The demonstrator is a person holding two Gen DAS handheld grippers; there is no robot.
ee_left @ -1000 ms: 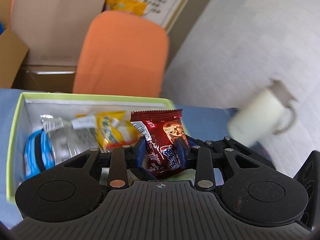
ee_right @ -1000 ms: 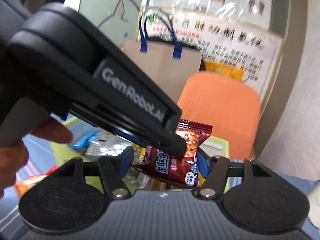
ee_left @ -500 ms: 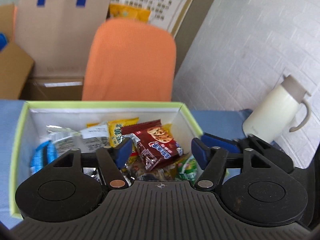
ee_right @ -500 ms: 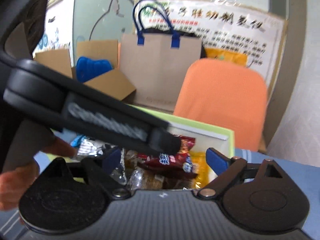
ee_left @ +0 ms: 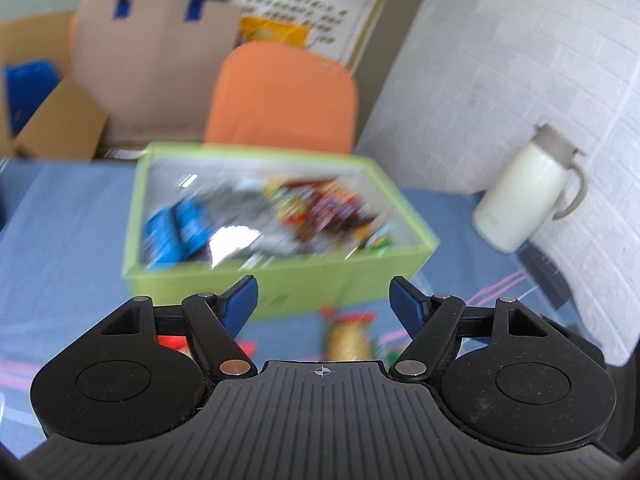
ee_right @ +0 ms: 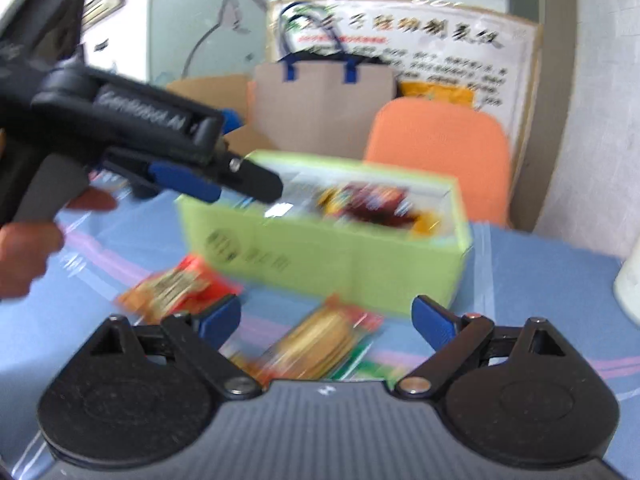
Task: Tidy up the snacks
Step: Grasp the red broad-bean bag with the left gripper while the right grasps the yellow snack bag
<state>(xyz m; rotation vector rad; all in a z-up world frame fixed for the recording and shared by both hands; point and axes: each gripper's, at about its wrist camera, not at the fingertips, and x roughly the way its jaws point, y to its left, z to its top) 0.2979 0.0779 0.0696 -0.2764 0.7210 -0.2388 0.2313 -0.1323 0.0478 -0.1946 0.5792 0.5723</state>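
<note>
A lime-green box (ee_left: 280, 280) (ee_right: 340, 256) stands on the blue cloth and holds several snack packets, among them the dark red cookie packet (ee_left: 328, 208) (ee_right: 376, 204). My left gripper (ee_left: 323, 292) is open and empty, pulled back in front of the box; it also shows in the right wrist view (ee_right: 224, 180). My right gripper (ee_right: 326, 314) is open and empty above a yellow-orange snack packet (ee_right: 320, 344) (ee_left: 348, 336) lying on the cloth. A red-orange packet (ee_right: 176, 288) lies to its left.
A cream thermos jug (ee_left: 524, 196) stands at the right by the white wall. An orange chair (ee_left: 284, 100) is behind the box. A brown paper bag (ee_right: 324, 108) and cardboard boxes (ee_left: 44, 92) are behind the table.
Both grippers let go of the red cookie packet into the box, opened wide and drew back from the box; the frames are now blurred by motion.
</note>
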